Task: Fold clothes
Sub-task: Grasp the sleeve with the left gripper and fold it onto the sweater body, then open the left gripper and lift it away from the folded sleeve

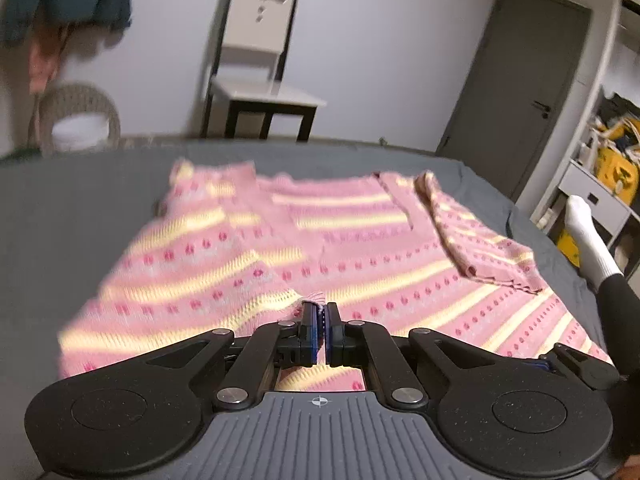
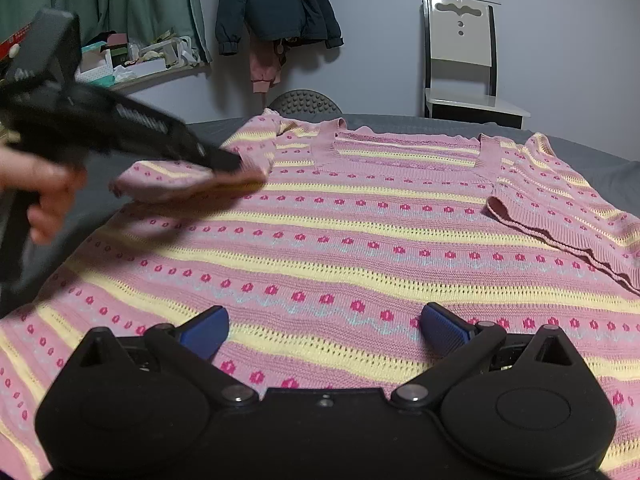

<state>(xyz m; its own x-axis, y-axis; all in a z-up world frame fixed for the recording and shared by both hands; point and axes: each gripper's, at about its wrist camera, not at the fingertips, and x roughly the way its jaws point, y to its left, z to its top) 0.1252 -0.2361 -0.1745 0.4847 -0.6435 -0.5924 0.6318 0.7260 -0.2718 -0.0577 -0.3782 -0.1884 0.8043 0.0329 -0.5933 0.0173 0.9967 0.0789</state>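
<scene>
Blue pads on the left gripper (image 1: 320,316) are pressing tight together, and a bit of pink knit, the cuff of the left sleeve (image 2: 188,178), is sticking out between them. From the right wrist view, that gripper is reaching in from the left side, held by the person's left hand (image 2: 38,192), and it is lifting the sleeve a little above the sweater body. That part is blurry.

Over on the right gripper (image 2: 324,330), the two blue pads (image 2: 442,330) are standing far apart with nothing between them. They are hanging just over the lower part of the sweater.

Under both grippers, the pink sweater (image 2: 360,240) with yellow stripes and little red flowers is lying flat, front side up, across the middle of the grey bed (image 1: 80,216). Its neck is pointing to the far edge of the bed. Its right sleeve (image 2: 560,216) is lying folded in over the body, toward the right edge.

Beyond the far edge, a white chair (image 2: 464,60) is standing by the wall. A dark jacket (image 2: 276,0) is hanging on that wall. A foot in a white sock (image 1: 586,232) is resting at the right edge of the bed.
</scene>
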